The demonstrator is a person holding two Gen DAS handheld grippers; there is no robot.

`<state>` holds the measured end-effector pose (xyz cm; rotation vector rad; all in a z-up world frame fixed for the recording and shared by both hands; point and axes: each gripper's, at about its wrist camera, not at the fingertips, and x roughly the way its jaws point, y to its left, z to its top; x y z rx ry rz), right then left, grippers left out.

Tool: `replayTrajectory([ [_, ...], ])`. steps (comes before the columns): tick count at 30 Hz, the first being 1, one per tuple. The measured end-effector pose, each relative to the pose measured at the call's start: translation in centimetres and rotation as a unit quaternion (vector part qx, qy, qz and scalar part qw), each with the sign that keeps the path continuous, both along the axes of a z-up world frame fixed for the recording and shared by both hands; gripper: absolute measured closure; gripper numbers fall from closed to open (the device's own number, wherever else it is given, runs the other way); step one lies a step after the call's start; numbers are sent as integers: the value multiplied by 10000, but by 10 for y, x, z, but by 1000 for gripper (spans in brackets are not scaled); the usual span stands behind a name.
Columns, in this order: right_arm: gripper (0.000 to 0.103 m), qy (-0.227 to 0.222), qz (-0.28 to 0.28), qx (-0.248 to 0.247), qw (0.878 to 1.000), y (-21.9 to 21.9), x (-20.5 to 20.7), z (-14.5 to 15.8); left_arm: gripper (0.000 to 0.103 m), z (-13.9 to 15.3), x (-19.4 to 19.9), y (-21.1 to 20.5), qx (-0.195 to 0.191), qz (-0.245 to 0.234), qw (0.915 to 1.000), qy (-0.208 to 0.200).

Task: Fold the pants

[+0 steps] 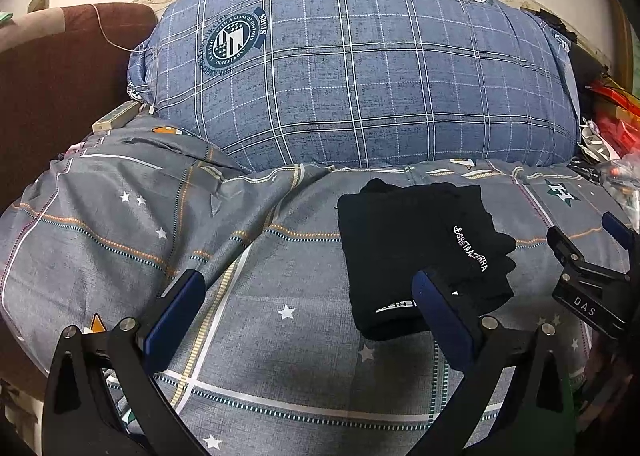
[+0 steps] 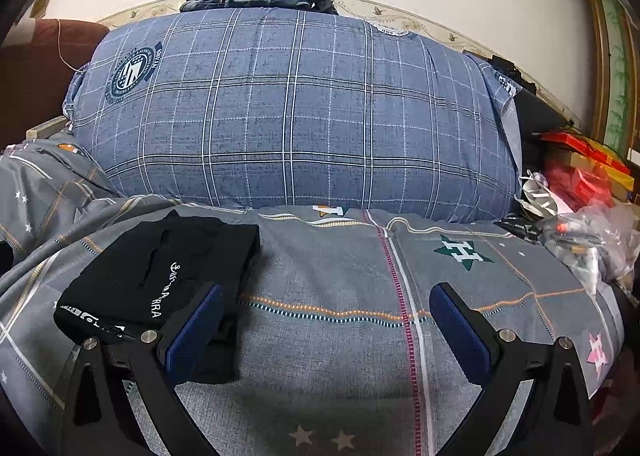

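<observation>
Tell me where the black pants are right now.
The black pants lie folded on the grey bedspread in front of the blue plaid pillow: right of centre in the left wrist view, lower left in the right wrist view.

Left gripper (image 1: 308, 316), right gripper (image 2: 326, 328): jaws wide.

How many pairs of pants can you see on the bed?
1: the black pants, folded into a compact bundle on the gray bedspread in front of the big plaid pillow. Dark clothes atop the pillow might include more; unclear.
</observation>
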<state>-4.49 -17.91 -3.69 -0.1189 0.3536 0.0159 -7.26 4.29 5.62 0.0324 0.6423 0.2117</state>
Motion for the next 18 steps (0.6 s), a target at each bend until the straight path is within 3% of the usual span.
replayTrajectory([
  [18,0,118,129,26,9998,4,1,-3,0,-12,5,7,66,159,9998,68],
])
